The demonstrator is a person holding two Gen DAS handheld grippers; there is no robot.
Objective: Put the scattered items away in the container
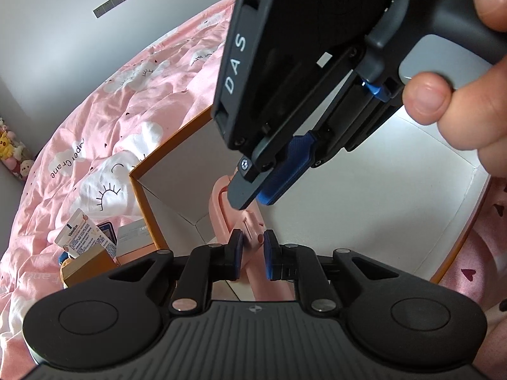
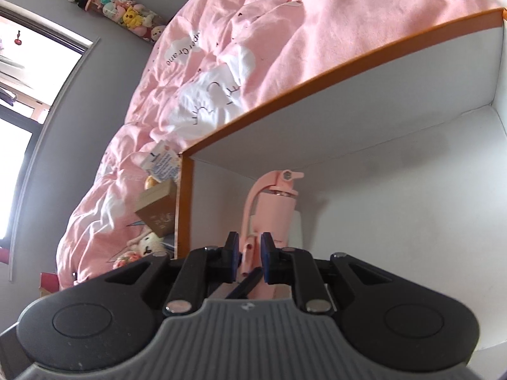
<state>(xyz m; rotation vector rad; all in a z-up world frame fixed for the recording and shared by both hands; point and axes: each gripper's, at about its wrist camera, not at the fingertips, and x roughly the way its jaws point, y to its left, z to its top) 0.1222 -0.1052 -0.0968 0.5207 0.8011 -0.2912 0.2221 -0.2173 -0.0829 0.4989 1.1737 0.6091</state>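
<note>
A pink water bottle [image 2: 272, 212] with a loop handle lies inside the orange-rimmed white box [image 2: 317, 133]. My right gripper [image 2: 249, 253] is shut on the bottle's pink strap or handle. In the left wrist view my left gripper [image 1: 253, 247] is closed around the pink bottle [image 1: 221, 218], and the right gripper [image 1: 253, 190] reaches down from above, its fingers meeting the pink handle. The box [image 1: 142, 196] lies on the pink bedding.
Outside the box's left wall lie a Vaseline packet [image 1: 80, 237], a brown box [image 1: 85, 269], a white box [image 1: 134, 237], and a plush toy [image 2: 147, 243]. Pink cloud-print duvet [image 1: 95, 126] surrounds the box. Plush toys [image 2: 120, 9] line the wall.
</note>
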